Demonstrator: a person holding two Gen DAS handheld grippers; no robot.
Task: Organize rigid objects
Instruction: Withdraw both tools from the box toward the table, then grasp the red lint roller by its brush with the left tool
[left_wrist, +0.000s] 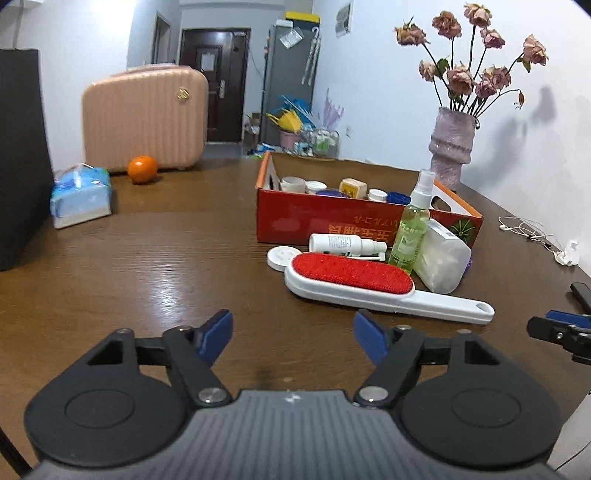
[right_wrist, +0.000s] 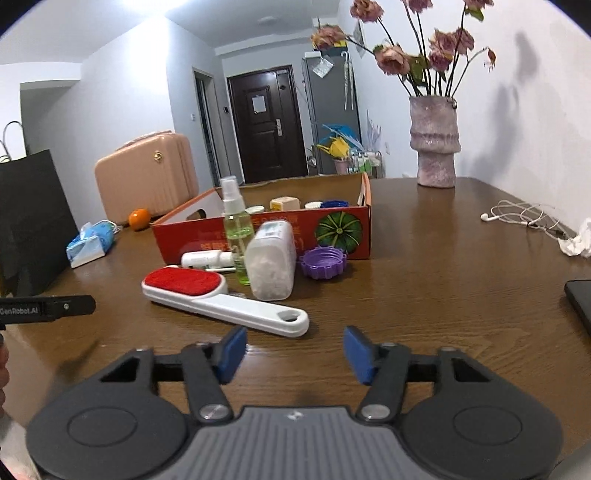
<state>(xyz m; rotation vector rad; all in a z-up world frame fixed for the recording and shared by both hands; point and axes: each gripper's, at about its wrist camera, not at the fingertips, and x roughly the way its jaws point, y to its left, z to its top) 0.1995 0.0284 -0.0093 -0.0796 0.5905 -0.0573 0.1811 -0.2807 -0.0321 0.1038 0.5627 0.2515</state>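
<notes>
My left gripper (left_wrist: 291, 334) points forward and somewhat downward, its blue fingers (left_wrist: 218, 334) spread well apart with nothing between them. My right gripper (right_wrist: 295, 349) sits at a similar downward tilt, its blue pads (right_wrist: 232, 352) also parted and holding nothing. From the left wrist view, the tip of my right gripper (left_wrist: 561, 332) pokes in at the right edge; from the right wrist view, one black finger of my left gripper (right_wrist: 48, 308) reaches in from the left edge. Both sit side by side, apart.
</notes>
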